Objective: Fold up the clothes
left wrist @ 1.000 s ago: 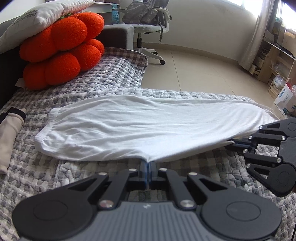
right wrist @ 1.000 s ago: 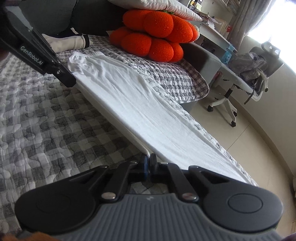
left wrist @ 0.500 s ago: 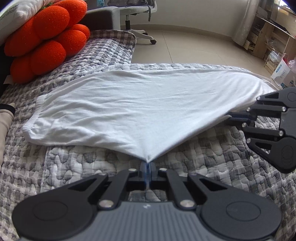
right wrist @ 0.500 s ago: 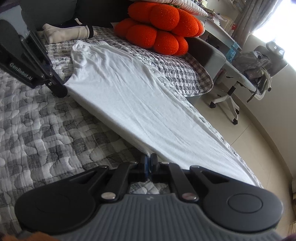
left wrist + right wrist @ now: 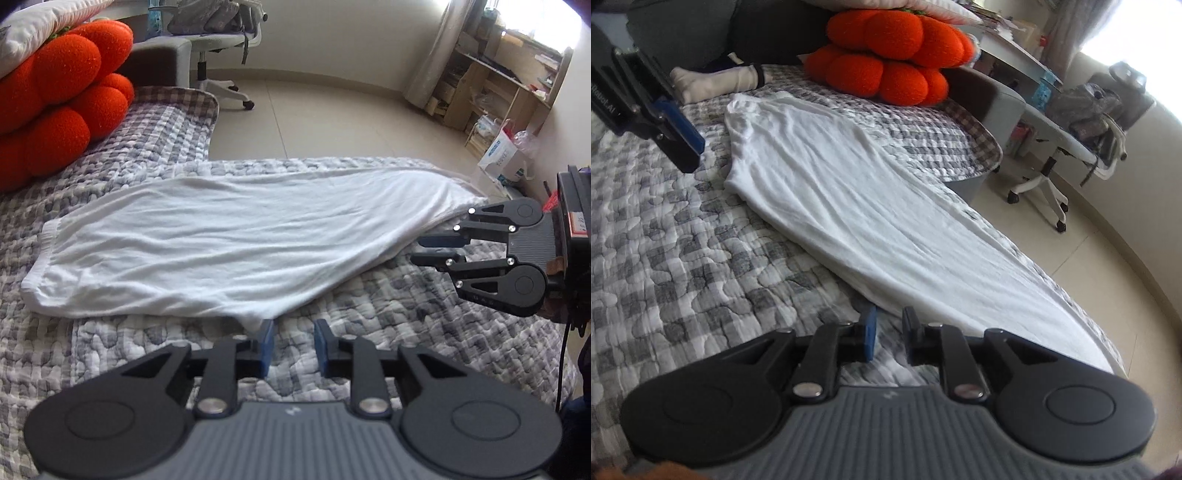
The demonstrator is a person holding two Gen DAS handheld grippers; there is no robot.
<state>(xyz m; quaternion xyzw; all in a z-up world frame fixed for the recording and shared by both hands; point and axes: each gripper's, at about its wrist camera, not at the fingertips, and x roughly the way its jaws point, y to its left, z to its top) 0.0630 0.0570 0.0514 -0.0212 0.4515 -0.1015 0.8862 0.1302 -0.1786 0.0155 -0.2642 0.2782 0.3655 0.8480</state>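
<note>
Left claw (image 5: 291, 345): lower centre of its view, blue pads parted, holding nothing, just beside the garment's near edge.
Right claw (image 5: 888, 338): lower centre of its view, parted, empty.
White garment (image 5: 221, 251): spread long across mid-frame on the checked quilt (image 5: 388, 314).
Orange cushion (image 5: 55, 103): upper left.

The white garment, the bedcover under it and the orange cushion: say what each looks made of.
White garment: looks like thin cotton-type jersey, matt; soft fine wrinkles, ribbed band at one end.
Bedcover: quilted woven fabric, matt; grey-white check with puffy stitched cells.
Orange cushion: plush, seemingly fuzzy pile over soft stuffing; bulging rounded lobes. Exact fibres cannot be told.
</note>
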